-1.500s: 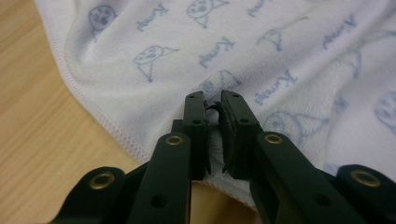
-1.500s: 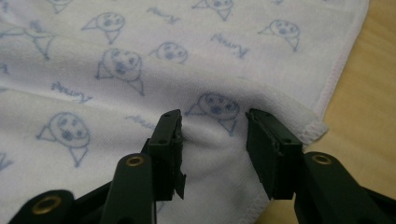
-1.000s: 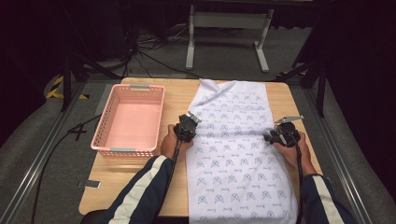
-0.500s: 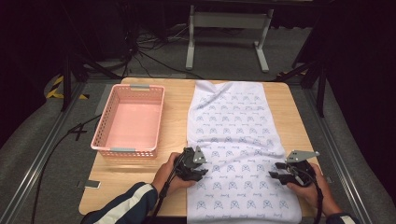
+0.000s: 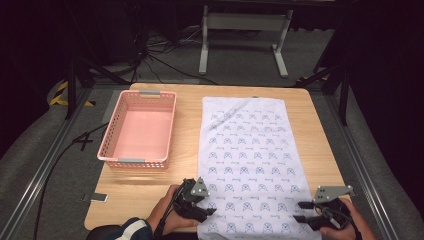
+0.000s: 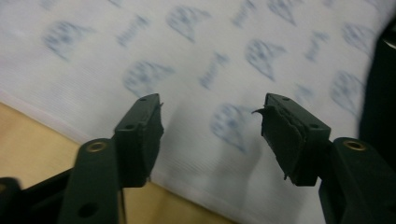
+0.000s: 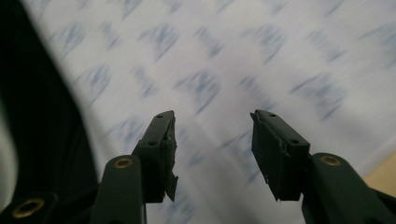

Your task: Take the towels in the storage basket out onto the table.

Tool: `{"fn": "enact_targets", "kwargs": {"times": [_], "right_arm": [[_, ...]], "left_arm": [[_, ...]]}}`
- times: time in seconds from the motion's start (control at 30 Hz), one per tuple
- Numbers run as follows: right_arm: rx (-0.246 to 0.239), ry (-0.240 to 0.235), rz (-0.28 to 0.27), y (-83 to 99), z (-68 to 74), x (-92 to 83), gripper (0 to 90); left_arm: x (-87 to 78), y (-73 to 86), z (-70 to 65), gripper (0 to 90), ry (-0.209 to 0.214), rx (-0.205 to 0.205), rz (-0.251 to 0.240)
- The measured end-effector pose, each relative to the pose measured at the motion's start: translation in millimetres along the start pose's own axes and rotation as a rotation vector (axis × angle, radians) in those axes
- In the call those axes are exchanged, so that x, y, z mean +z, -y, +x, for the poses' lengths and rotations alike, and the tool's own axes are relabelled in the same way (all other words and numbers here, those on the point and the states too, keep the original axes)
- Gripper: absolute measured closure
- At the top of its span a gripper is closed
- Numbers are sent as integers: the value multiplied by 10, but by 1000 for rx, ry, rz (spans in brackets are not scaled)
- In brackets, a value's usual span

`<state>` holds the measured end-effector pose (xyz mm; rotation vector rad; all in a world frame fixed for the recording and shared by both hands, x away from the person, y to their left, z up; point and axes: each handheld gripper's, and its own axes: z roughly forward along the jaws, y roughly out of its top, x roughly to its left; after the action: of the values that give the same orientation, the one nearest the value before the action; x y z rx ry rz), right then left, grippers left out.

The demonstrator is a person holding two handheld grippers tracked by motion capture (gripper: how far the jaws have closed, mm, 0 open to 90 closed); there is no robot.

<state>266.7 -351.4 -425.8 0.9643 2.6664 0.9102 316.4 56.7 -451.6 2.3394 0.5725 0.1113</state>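
Observation:
A white cloth point(image 5: 247, 150) with a blue print lies flat along the wooden table point(image 5: 187, 130). My left gripper point(image 5: 210, 202) sits at the cloth's near left edge, jaws pointing in over it. In the left gripper view the cloth point(image 6: 201, 46) lies under my left gripper point(image 6: 212, 112); its jaws have just been opening and nothing is between them. My right gripper point(image 5: 300, 211) is at the near right edge, open over the cloth point(image 7: 233, 56). In the right gripper view my right gripper point(image 7: 212, 121) has opened a little wider, with nothing pinched.
An empty pink basket point(image 5: 132, 161) stands on the left half of the table. Bare wood point(image 6: 28, 135) shows beside the cloth's hem. A metal stand point(image 5: 242, 22) and cables lie on the dark floor beyond the table's far edge.
Both hands have come back along the cloth's sides from its middle to the table's near edge. The left jaws went from nearly shut to open.

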Motion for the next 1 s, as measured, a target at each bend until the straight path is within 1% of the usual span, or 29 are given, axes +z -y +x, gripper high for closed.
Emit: {"fn": "enact_targets", "kwargs": {"times": [0.03, 0.07, 0.1, 0.13, 0.17, 0.2, 0.23, 0.27, 0.3, 0.33, 0.37, 0.4, 0.43, 0.47, 0.5, 0.53, 0.57, 0.6, 0.63, 0.67, 0.7, 0.73, 0.77, 0.8, 0.87, 0.9, 0.93, 0.97, 1.0], "right_arm": [[-8, 57, -35, -79, -72, 9, 474], [-10, 89, -74, -161, -159, 28, 472], [-10, 89, -74, -161, -159, 28, 472], [-13, 98, -106, -242, -262, 61, 471], [-28, 131, -127, -327, -368, 111, 465], [-26, 159, -150, -410, -480, 166, 479], [-15, 179, -154, -492, -601, 235, 494], [-10, 197, -159, -582, -734, 333, 497], [10, 180, -166, -668, -864, 444, 501], [10, 180, -166, -668, -864, 444, 501], [25, 169, -186, -703, -930, 506, 516], [71, 146, -197, -734, -1010, 587, 519], [67, 151, -168, -745, -1035, 642, 513], [58, 146, -147, -732, -1039, 684, 513], [70, 129, -133, -708, -1041, 703, 515], [58, 117, -93, -665, -1025, 723, 507], [43, 123, -80, -638, -1009, 730, 503], [48, 127, -96, -587, -979, 713, 503], [48, 127, -96, -587, -979, 713, 503], [50, 116, -88, -531, -923, 665, 504], [39, 123, -81, -509, -898, 650, 506], [39, 123, -81, -509, -898, 650, 506], [39, 127, -83, -464, -850, 622, 506], [41, 121, -79, -428, -807, 597, 508], [35, 117, -60, -365, -730, 539, 508], [27, 107, -27, -320, -667, 473, 517], [35, 104, -21, -308, -658, 448, 514], [38, 105, -20, -310, -675, 423, 509], [49, 120, -29, -329, -707, 398, 509]], "left_arm": [[0, 0, 0, 331, 0, 0, 0], [62, -124, 113, 311, -19, -12, -51], [62, -124, 113, 295, -19, -12, -51], [98, -193, 162, 295, -50, -12, -56], [142, -261, 216, 272, -67, -13, -74], [186, -325, 273, 272, -88, -2, -73], [260, -387, 351, 274, -122, -4, -77], [338, -437, 468, 274, -126, -24, -79], [378, -452, 541, 272, -113, -45, -73], [378, -452, 541, 273, -113, -45, -73], [429, -450, 608, 273, -140, -45, -66], [460, -435, 640, 277, -147, -39, -57], [491, -403, 692, 278, -116, -65, -41], [495, -371, 698, 271, -105, -77, -62], [480, -357, 685, 276, -102, -60, -51], [479, -353, 668, 271, -105, -53, -49], [474, -345, 642, 271, -119, -40, -41], [474, -345, 642, 271, -119, -40, -41], [470, -336, 614, 271, -119, -41, -41], [451, -322, 563, 271, -103, -31, -26], [451, -322, 563, 272, -103, -31, -26], [442, -313, 529, 272, -103, -14, -24], [426, -309, 490, 272, -73, -11, -10], [410, -309, 453, 282, -52, 5, 2], [378, -310, 401, 327, -21, 37, 26], [371, -314, 389, 339, -15, 35, 26], [370, -343, 420, 323, -28, 23, 11], [370, -343, 420, 309, -28, 23, 11], [389, -424, 531, 306, -55, -26, -11]]}}
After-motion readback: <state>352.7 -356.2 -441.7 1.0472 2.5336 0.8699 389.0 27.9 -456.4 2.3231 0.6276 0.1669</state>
